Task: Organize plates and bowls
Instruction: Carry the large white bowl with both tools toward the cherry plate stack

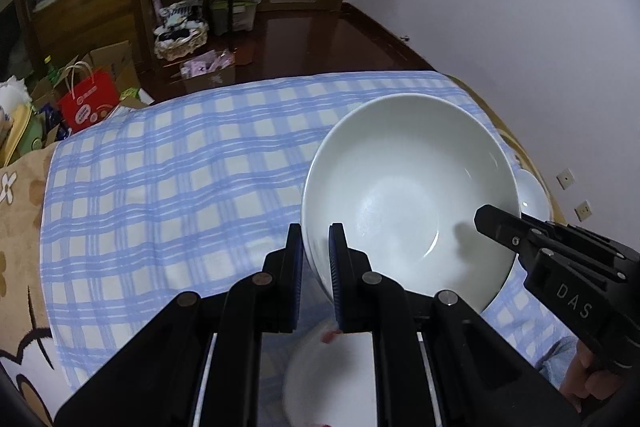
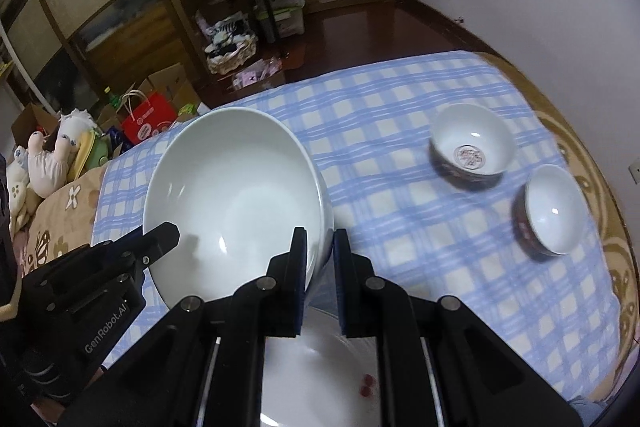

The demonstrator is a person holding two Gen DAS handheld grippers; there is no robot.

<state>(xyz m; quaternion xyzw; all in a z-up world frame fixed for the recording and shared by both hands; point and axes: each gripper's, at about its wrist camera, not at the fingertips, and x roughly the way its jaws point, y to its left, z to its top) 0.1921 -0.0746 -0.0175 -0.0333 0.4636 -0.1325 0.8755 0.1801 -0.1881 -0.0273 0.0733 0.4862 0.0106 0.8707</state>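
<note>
Blue-and-white checked cloth (image 2: 400, 155) covers the bed, with a dark wooden floor and cluttered shelves beyond it. Both grippers hold one large white bowl (image 1: 408, 195) above the cloth, tilted so its inside faces the cameras. The left gripper (image 1: 316, 247) has its jaws pinching the bowl's near-left rim; the right gripper (image 2: 320, 251) has its jaws pinching the opposite rim. Below the large white bowl, close to the cameras, lies a white plate (image 2: 320, 379) with small red marks. To the right of the large white bowl, well apart from it, two small patterned bowls (image 2: 472, 147) rest on the cloth near each other.
</note>
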